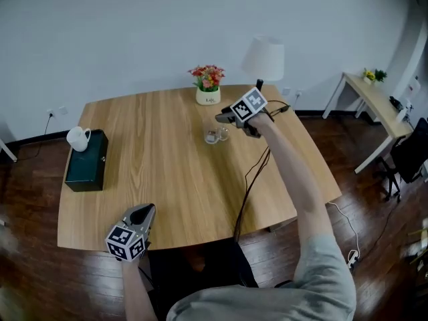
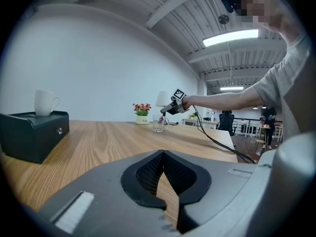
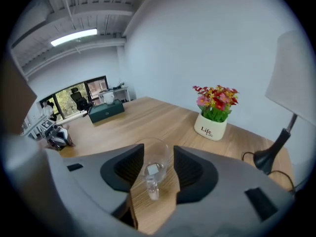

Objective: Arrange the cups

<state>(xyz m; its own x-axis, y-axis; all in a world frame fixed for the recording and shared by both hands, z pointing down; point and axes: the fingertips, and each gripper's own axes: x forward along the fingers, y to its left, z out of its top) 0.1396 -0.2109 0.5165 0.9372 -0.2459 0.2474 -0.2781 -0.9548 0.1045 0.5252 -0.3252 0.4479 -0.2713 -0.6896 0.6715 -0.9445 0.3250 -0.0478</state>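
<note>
Standing mouth-up on the wooden table [image 1: 167, 179], far centre, just in front of the flower pot:

1. Glass cup [image 3: 150, 168]. Clear, with a side handle and rounded wall; a small pale square shows inside near the base (sticker or reflection, cannot tell). Long axis vertical. The handle points back toward the right gripper, to the right in the head view. No print visible on it.

2. Right gripper [image 3: 157, 156]. Held on an outstretched arm and tilted down at the cup. Jaws spread wide, one on each side of the cup; the pads do not press on it, and the cup rests on the table by itself. Its cube carries black-and-white square markers.

3. Left gripper [image 2: 164, 154]. Near table edge, well apart from the cup and pointing across the tabletop. Jaws drawn together, tips meeting, nothing between them.

4. Flower pot [image 3: 210, 128]. White, printed "Life"; a smaller second line is unreadable. Red, pink and yellow flowers.

5. White mug [image 1: 78, 138]. Upright on top of the dark green box [image 1: 87, 162] at the table's left edge, well apart from the glass cup.

6. Table lamp [image 1: 263, 59]. White shade and black base, at the far edge right of the pot.
</note>
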